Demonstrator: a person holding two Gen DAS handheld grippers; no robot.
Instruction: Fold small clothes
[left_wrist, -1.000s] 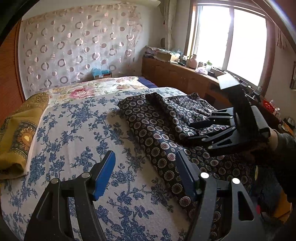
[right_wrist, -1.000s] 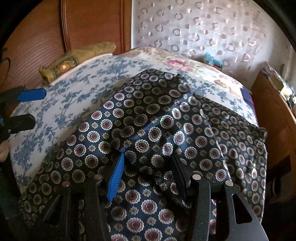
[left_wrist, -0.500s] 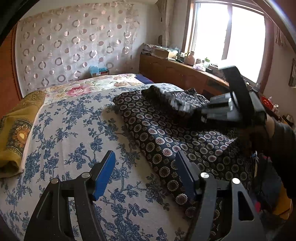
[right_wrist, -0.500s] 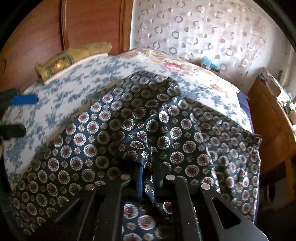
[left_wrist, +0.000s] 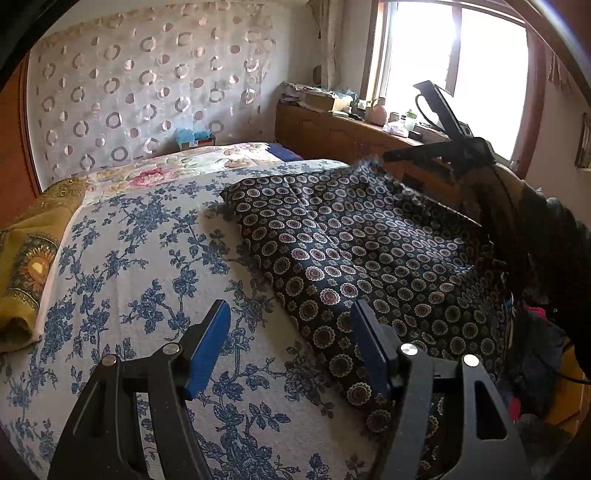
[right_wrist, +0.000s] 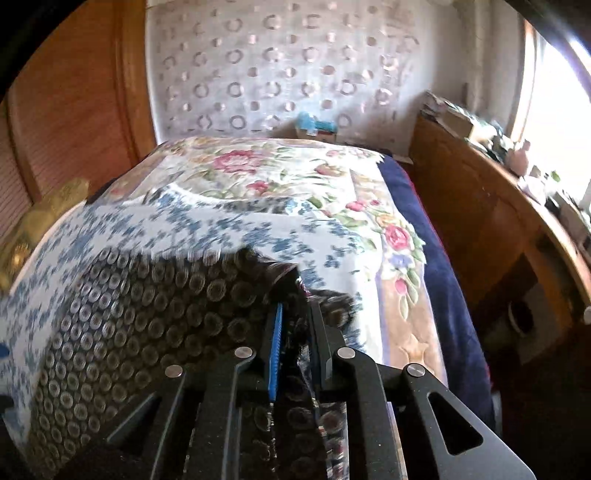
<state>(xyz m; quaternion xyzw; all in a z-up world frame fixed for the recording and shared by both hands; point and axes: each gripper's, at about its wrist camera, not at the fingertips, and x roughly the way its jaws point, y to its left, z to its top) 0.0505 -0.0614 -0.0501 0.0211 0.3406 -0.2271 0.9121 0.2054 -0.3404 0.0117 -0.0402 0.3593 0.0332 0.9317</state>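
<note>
A dark navy garment with round medallion print (left_wrist: 362, 251) lies spread on the right half of the bed. My right gripper (right_wrist: 295, 317) is shut on a bunched edge of this garment (right_wrist: 155, 317) and holds it lifted over the bed; it also shows in the left wrist view (left_wrist: 391, 157) at the garment's far right corner. My left gripper (left_wrist: 291, 332) is open and empty, hovering over the bedspread at the garment's near left edge.
The bed has a blue-floral white spread (left_wrist: 129, 277) and a pink-floral quilt (right_wrist: 280, 173) at the far end. A folded mustard cloth (left_wrist: 26, 266) lies at the bed's left edge. A wooden cabinet (left_wrist: 351, 136) with clutter stands under the window on the right.
My right gripper closed on the garment's folded-over part and carried it up and toward the far right, spreading the garment flat. My left gripper stayed open and barely moved.
</note>
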